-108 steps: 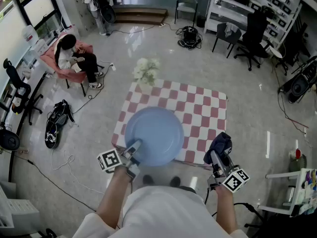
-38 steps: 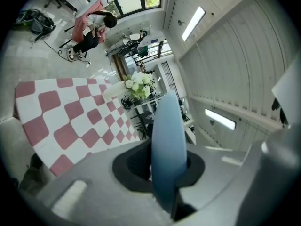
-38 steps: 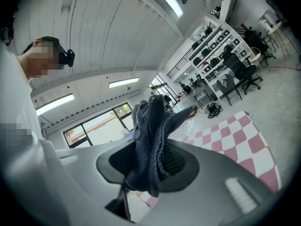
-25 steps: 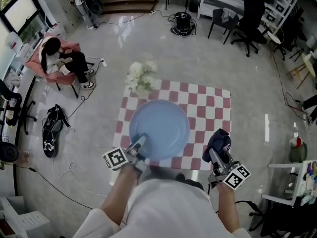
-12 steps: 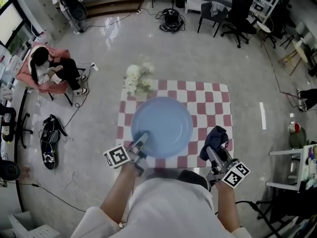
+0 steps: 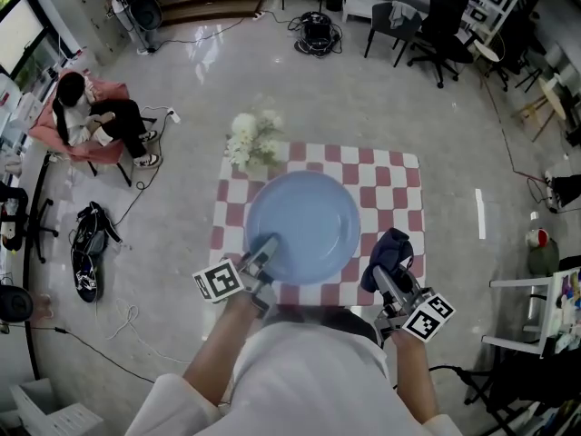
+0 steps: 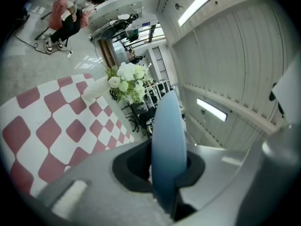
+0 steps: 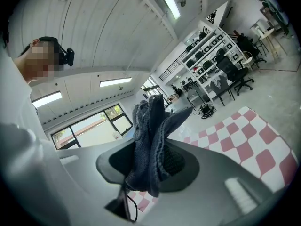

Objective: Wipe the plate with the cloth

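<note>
Nearest the person, the left hand-held gripper [image 6: 261,252] is clamped on the near-left rim of the pale blue plate [image 6: 304,221]. In the left gripper view the rim stands edge-on between the two jaws, which press on both its faces. Level with it, to the right, the right hand-held gripper [image 6: 386,278] is closed on a bunched dark blue cloth [image 6: 388,251], whose folds rise out of the jaws in the right gripper view. The cloth sits just beside the plate's near-right rim, apart from it, over the near edge of the red-and-white checked surface [image 6: 399,184]. The plate thus lies to the left of the cloth and slightly farther from the person, face up; whether it rests on the surface or is raised off it cannot be told. The wiping stroke probably calls for the right arm to carry the cloth leftward and forward onto the plate while the left steadies it. Beyond the plate, at the surface's far-left corner, stands a bunch of white flowers [image 6: 250,139].
</note>
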Demonstrator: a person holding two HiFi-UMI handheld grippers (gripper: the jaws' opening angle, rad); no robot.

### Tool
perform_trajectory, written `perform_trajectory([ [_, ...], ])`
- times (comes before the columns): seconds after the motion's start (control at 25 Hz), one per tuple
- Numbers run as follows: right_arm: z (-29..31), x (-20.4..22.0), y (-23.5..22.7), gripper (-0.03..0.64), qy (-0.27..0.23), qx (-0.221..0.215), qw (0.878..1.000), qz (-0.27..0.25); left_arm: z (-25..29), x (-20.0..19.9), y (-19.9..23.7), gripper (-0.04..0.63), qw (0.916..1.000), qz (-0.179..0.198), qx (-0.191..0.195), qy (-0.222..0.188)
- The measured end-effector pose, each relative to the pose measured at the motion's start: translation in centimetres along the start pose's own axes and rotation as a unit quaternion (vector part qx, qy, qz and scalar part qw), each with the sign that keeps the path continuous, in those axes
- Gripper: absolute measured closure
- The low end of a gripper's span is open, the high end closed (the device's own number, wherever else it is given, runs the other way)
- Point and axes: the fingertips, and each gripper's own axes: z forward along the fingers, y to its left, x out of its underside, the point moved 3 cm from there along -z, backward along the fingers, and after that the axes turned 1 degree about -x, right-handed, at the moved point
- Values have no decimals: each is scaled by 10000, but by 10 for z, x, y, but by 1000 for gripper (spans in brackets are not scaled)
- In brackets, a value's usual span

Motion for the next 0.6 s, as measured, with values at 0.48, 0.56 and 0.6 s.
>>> perform_trajectory([
  [0.48, 3, -20, -15, 488, 500, -334, 9982, -82, 41, 27, -27, 548, 9994, 294, -31, -173],
  [0.56, 3, -23, -18, 488, 548, -369, 9978, -70, 49, 33, -30, 548, 9991, 387, -66, -188],
  [0.6, 3, -24, -19, 486, 568, -386, 9976, -63, 53, 36, -31, 548, 9988, 446, -92, -198],
])
